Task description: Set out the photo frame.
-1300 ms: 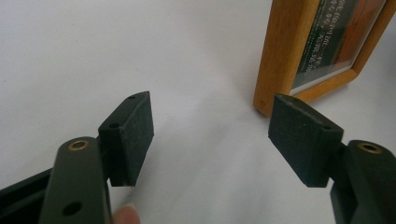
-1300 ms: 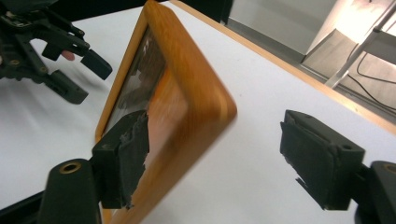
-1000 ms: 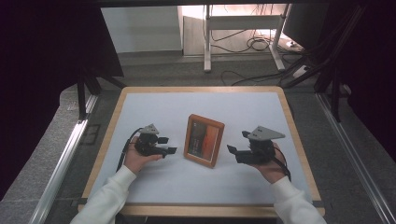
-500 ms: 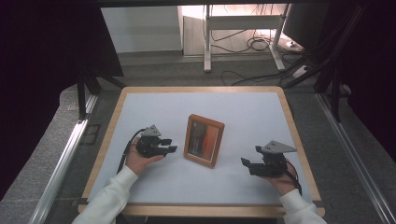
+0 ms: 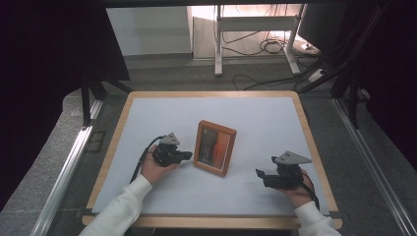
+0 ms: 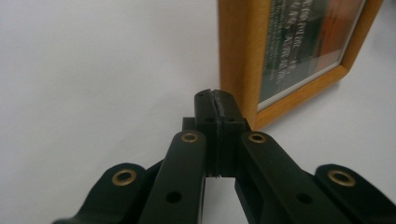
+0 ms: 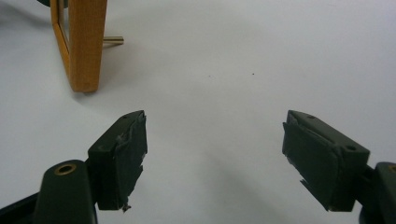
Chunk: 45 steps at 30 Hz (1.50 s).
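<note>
A wooden picture frame (image 5: 215, 147) stands upright in the middle of the white table, holding a dark and orange print. My left gripper (image 5: 188, 155) lies just left of the frame, pointing at its left edge. Its jaws have just been closing and now meet with nothing between them; in the left gripper view the left gripper (image 6: 215, 99) sits right beside the frame (image 6: 243, 56), and I cannot tell whether they touch. My right gripper (image 5: 260, 175) rests low at the front right, open and empty. In the right gripper view the right gripper (image 7: 215, 154) is open, with the frame (image 7: 84, 42) far left.
The table (image 5: 123, 115) has a wooden rim around its white top. A small metal peg (image 7: 113, 40) sticks out behind the frame. Beyond the far edge are white stand legs (image 5: 217, 44) and cables (image 5: 268, 46) on the floor. Metal rails (image 5: 66, 172) run along both sides.
The left gripper has shifted a little right, toward the frame, and its jaws have shut. The right gripper has dropped lower and nearer the table's front right edge.
</note>
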Motion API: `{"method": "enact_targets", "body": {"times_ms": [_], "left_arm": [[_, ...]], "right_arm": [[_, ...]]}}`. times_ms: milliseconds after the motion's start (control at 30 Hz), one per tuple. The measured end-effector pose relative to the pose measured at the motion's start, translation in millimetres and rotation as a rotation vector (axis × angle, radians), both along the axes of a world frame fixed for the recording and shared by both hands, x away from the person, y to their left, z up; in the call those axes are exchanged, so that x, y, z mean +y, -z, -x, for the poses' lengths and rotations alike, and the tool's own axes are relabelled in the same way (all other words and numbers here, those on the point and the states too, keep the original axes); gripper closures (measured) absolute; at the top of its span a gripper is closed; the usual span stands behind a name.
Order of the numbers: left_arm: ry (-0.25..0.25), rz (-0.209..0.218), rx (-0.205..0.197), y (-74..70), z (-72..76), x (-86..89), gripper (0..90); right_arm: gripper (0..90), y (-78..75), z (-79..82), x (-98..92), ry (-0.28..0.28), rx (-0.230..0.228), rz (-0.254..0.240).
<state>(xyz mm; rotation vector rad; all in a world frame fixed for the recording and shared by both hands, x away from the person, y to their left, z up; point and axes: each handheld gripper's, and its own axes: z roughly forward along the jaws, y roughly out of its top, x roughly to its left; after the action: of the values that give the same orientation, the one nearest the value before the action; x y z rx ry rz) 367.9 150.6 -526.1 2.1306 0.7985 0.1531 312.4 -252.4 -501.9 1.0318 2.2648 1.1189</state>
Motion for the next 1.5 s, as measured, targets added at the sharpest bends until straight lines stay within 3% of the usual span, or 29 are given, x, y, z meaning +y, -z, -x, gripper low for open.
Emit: {"method": "enact_targets", "body": {"times_ms": [1500], "left_arm": [[0.072,-0.029,0.013,4.1,13.7,-12.3,90.0]], "right_arm": [[22.2,0.8,-2.1,-1.4,0.0,0.004,0.005]]}}
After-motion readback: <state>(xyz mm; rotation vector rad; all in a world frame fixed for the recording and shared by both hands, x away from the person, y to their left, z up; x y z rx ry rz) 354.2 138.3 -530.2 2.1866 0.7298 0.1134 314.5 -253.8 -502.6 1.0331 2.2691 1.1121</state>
